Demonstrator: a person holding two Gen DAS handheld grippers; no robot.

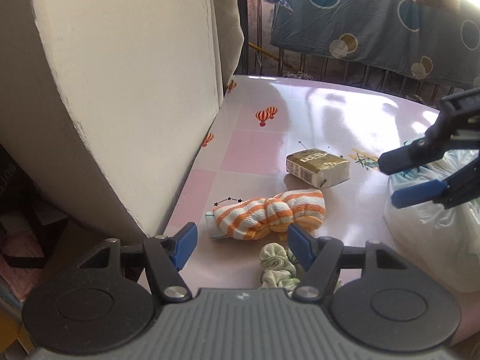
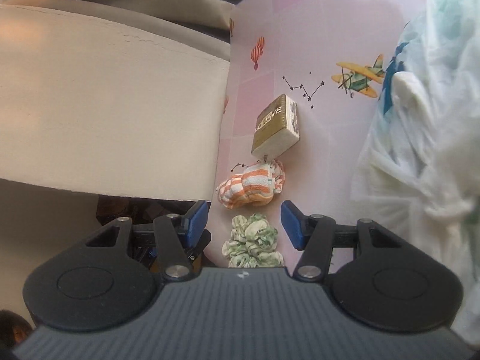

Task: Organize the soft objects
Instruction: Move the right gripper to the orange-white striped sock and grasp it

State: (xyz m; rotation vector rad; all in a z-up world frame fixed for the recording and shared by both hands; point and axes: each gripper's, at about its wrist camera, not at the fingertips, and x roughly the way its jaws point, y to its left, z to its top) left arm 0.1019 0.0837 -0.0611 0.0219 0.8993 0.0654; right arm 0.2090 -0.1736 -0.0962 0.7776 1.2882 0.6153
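Worktop (image 1: 255, 156): towel (image 1: 267, 217), scrunchie (image 2: 253, 244), tissue pack (image 1: 318, 166) lying loose beside bag (image 1: 435, 234). Left gripper (image 1: 241, 241), right gripper (image 2: 244, 225): jaws spread, pinching nothing. Step: approaching pickup. Next: descending squarely, closing on scrunchie.

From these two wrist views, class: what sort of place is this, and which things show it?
Probably a home, perhaps by a balcony: a table covered in a pink cloth printed with balloons and planes, a patterned bedsheet hung over railings, and a striped towel and scrunchie lying out.
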